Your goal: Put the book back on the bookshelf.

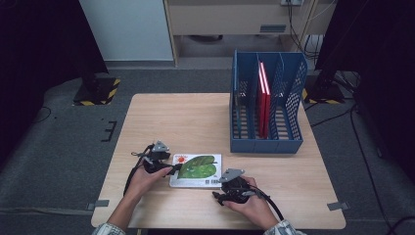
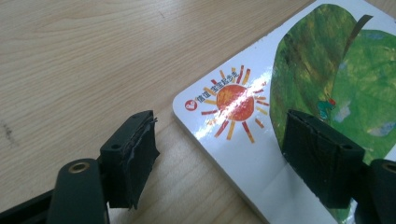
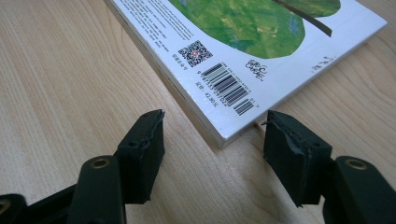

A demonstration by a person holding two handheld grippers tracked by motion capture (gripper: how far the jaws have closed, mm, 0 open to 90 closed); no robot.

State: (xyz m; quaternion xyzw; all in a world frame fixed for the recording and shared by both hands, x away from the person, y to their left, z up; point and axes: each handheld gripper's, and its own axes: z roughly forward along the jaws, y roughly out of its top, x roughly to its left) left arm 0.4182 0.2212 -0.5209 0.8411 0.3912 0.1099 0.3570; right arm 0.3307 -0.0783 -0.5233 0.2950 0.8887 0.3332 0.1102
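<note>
Glossy, stiff and likely slippery, the flat white leaf-printed picture book [image 1: 195,170] is being straddled at opposite corners between the half-open, empty left gripper [image 2: 219,154] and right gripper [image 3: 212,154], best pinched by its edges.

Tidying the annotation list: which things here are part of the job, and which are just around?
In the job:
- picture book, flat on the table
- left hand-held gripper, astride its corner
- right hand-held gripper, at another corner

Just around:
- blue file rack
- red books standing in it
</note>
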